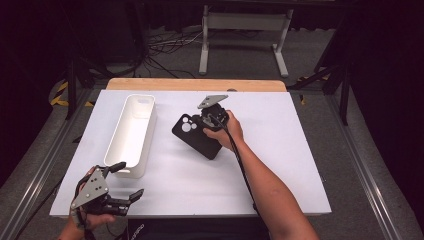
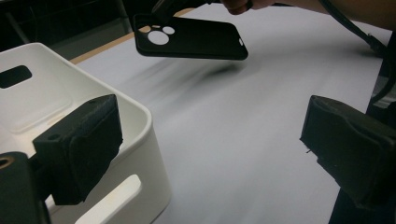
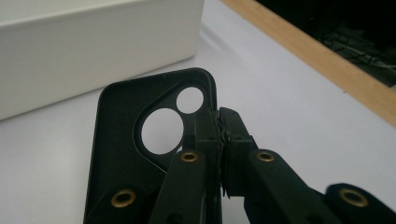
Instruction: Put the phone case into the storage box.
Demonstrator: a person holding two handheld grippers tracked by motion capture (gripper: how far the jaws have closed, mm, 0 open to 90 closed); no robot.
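Case hangs off the table, its edge pinched in the right gripper; the left gripper's jaws gape, well apart from it.

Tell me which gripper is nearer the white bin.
Left. The left gripper hovers open at the near end of the white bin, one jaw over its corner. The right gripper is off to the bin's right, shut on the phone case.

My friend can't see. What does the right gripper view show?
The right gripper is shut on the edge of a black phone case with round camera holes, above a white table. A white bin stands behind it.
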